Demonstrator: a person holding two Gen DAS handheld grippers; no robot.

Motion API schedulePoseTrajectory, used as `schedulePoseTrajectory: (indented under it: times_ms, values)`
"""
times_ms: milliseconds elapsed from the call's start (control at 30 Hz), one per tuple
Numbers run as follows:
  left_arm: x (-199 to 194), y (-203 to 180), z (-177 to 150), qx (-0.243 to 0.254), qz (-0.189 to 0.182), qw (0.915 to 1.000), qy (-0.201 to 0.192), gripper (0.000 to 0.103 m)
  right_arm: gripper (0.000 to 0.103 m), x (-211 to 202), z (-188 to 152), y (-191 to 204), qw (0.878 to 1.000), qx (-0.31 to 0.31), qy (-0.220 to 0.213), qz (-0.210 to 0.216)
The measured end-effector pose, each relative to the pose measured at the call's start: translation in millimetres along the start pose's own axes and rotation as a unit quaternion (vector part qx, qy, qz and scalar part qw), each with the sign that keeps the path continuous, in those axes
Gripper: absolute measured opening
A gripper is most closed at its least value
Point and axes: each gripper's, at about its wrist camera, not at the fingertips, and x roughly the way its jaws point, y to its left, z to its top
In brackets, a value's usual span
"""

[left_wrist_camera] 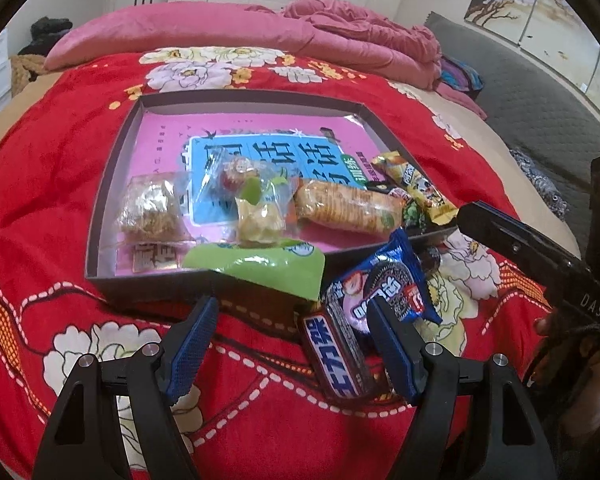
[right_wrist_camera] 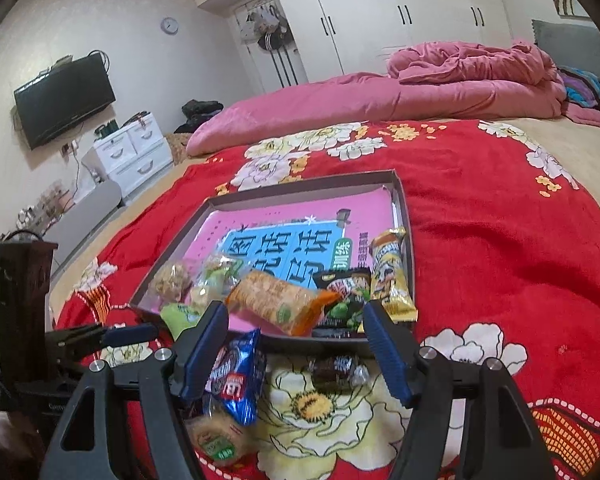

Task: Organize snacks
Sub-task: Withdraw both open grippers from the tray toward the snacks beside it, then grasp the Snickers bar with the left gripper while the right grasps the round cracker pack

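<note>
A shallow dark box (left_wrist_camera: 108,196) (right_wrist_camera: 404,208) with a pink printed floor lies on the red flowered bedspread. It holds several snacks: a long orange cracker pack (left_wrist_camera: 346,208) (right_wrist_camera: 280,300), a yellow packet (left_wrist_camera: 420,186) (right_wrist_camera: 392,276), clear-wrapped candies (left_wrist_camera: 152,208). A green packet (left_wrist_camera: 260,266) hangs over its near wall. My left gripper (left_wrist_camera: 296,344) is open over the bedspread, beside a Snickers bar (left_wrist_camera: 332,356) and a blue Oreo pack (left_wrist_camera: 384,288) (right_wrist_camera: 236,376). My right gripper (right_wrist_camera: 296,352) is open above a dark wrapped candy (right_wrist_camera: 338,368).
A folded pink duvet (left_wrist_camera: 260,32) (right_wrist_camera: 420,84) lies at the bed's far end. White wardrobes (right_wrist_camera: 380,12) stand behind. A round cracker pack (right_wrist_camera: 216,436) lies near the right gripper. The other gripper shows at the right edge (left_wrist_camera: 540,256) and the left edge (right_wrist_camera: 100,338).
</note>
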Motion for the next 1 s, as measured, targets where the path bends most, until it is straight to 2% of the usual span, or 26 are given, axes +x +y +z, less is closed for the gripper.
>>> schedulePoseTrajectory:
  times_ms: [400, 667, 1000]
  values:
    - [9, -4, -9, -0.010, -0.013, 0.9995, 0.027, 0.078, 0.069, -6, -12, 6, 1.000, -0.016, 0.016, 0.008]
    - [20, -8, -15, 0.001, 0.003, 0.9986, 0.053, 0.077, 0.070, -8, -20, 10, 0.999, -0.026, 0.032, 0.014]
    - [20, 4, -16, -0.006, 0.027, 0.9980, 0.058, 0.077, 0.070, -6, -36, 20, 0.996, -0.056, 0.067, 0.024]
